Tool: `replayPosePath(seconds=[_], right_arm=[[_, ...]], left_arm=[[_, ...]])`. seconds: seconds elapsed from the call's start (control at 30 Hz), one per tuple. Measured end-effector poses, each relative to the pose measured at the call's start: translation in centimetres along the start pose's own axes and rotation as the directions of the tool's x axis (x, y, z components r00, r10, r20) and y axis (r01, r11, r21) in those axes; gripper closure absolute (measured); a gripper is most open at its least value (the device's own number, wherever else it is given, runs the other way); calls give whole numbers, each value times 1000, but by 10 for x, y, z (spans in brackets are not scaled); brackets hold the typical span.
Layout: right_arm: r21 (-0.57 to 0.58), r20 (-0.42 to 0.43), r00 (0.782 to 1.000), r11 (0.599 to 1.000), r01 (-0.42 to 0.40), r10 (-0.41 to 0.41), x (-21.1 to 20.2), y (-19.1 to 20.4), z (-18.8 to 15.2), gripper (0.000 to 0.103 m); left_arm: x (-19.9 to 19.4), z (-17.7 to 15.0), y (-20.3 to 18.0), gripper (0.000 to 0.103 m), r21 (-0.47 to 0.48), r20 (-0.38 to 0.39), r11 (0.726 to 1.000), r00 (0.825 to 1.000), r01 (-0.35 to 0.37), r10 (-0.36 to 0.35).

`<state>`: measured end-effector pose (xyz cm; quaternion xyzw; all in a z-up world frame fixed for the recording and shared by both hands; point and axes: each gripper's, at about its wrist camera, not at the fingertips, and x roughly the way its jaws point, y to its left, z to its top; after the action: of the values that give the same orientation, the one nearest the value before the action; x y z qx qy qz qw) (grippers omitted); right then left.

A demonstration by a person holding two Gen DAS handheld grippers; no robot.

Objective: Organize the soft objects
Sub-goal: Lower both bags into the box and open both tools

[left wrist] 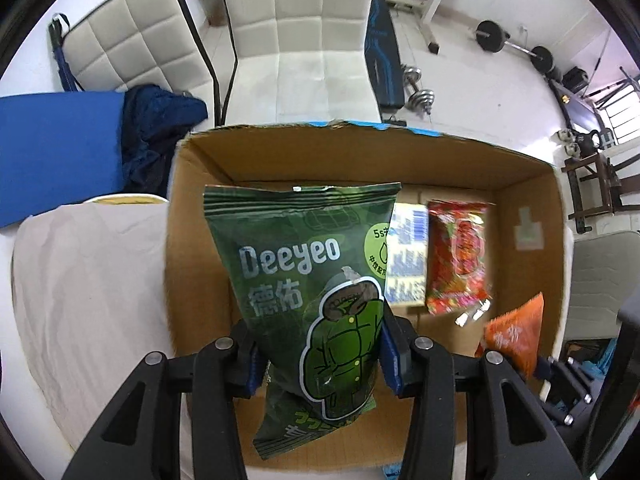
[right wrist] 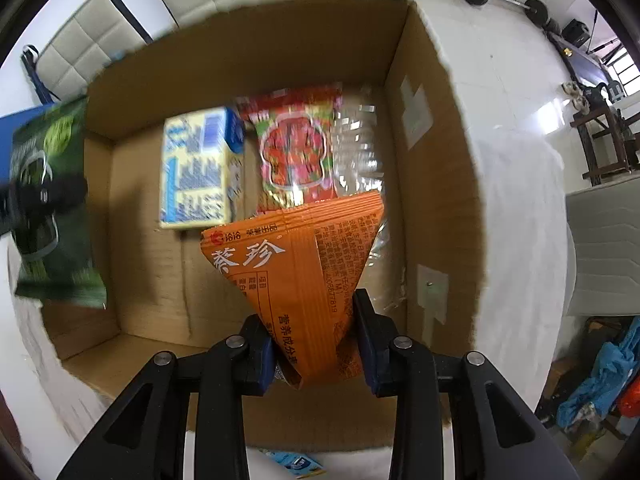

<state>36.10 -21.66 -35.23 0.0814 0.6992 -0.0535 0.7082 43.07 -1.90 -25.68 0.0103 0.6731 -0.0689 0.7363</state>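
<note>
Two crinkly foil packs, green pouch (left wrist: 312, 300) and orange packet (right wrist: 304, 272), over corrugated cardboard box (left wrist: 360, 156).

Green Deeyeo pouch (left wrist: 308, 296) and orange packet (right wrist: 296, 264) upright above the open cardboard box (right wrist: 248, 40).

carton (right wrist: 198, 168) left of packet (right wrist: 298, 152), in box (right wrist: 248, 40)

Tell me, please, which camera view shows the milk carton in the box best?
The right wrist view: the milk carton lies in plain sight on the box floor. In the left wrist view, the green pack hides its left part.
</note>
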Motion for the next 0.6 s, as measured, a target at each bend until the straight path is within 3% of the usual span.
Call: replayPosePath(seconds=[0.3,0.43,0.6], right_arm=[[-33,-88,996,999,25,-28,35,8,0,64],[-33,-92,995,999,30,-33,38,9,1,39],[-42,-77,997,999,25,-28,29,13,2,39]], left_arm=[[47,32,9,58,-5,-109,999,993,-51,51],[47,37,12,57,-18,-112,999,993,-46,44],[41,36,14,51,-27,-99,999,994,-41,38]])
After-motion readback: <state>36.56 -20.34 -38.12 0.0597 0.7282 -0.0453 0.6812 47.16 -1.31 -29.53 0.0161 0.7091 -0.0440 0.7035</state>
